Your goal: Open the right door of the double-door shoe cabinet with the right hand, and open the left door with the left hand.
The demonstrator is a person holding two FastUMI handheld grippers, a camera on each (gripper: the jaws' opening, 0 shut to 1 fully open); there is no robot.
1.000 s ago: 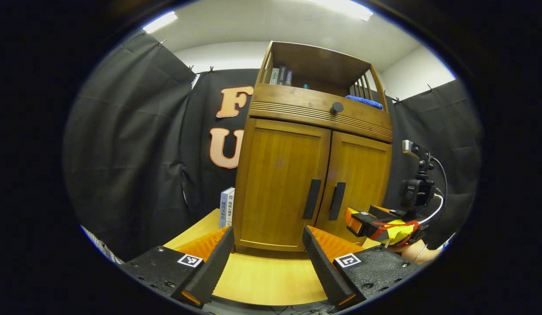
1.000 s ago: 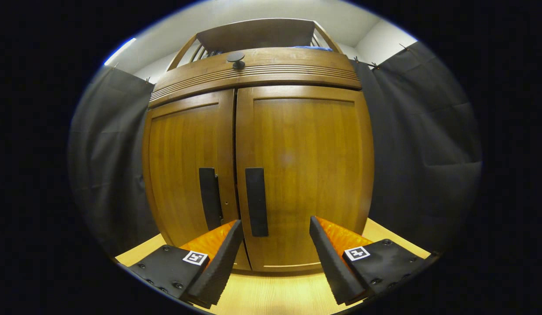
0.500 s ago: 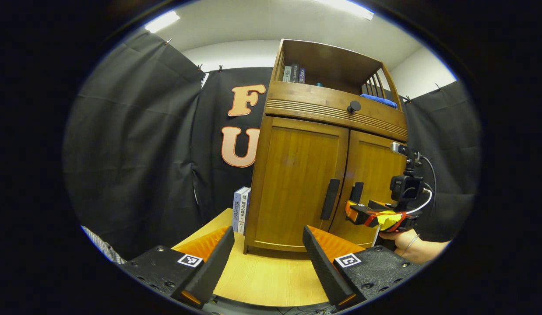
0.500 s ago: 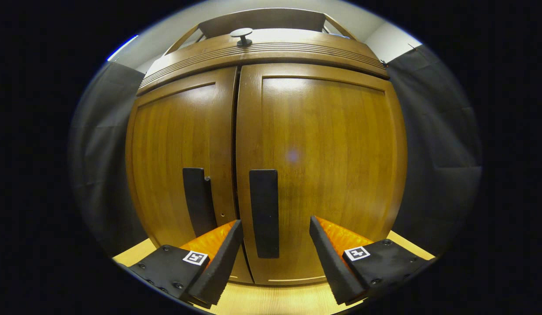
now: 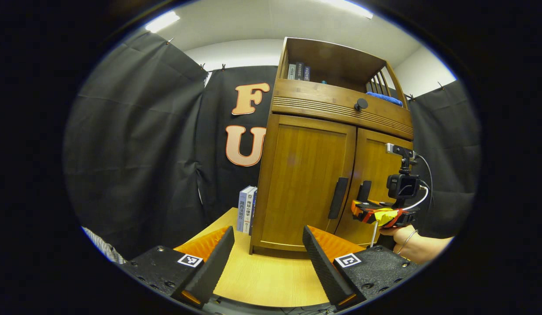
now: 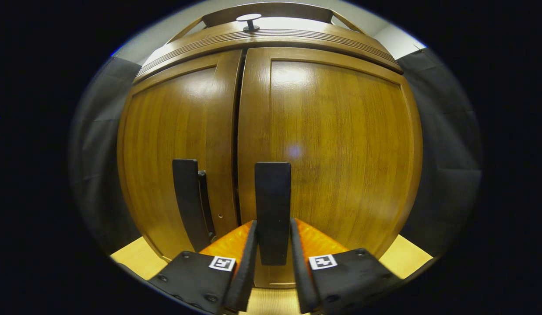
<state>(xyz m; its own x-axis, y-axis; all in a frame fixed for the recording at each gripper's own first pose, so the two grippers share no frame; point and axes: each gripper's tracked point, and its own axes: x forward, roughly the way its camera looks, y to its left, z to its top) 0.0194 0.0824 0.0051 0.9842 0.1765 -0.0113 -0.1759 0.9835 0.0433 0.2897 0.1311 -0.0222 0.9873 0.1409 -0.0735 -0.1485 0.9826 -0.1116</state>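
- The shoe cabinet [image 5: 323,175] stands on the light wooden surface [image 5: 271,280] against the black cloth wall, both doors shut and meeting at a narrow seam.
- The right hand-held gripper [image 6: 273,267] has its fingers drawn in on either side of the right door's handle [image 6: 273,210], low on the bar. They look clenched on it, though I cannot be sure both pads press.
- In the left gripper view that same tool sits at the handle [image 5: 364,191] with a hand [image 5: 413,245] under it.
- The left hand-held gripper [image 5: 269,262] hangs released, fingers spread wide, well back from the left door's handle [image 5: 338,197].
- Handling, as I judge it: each handle is a stiff, flat black vertical bar, the proper place to take hold. The finish may be a little slick, so a squeeze across its width seems wise.
- The right door [image 6: 336,166] is a rigid wood panel, probably light, swinging on hinges at its outer edge. A pull should follow that arc rather than come straight back.
- The left door [image 5: 304,183] should behave the same, mirrored.
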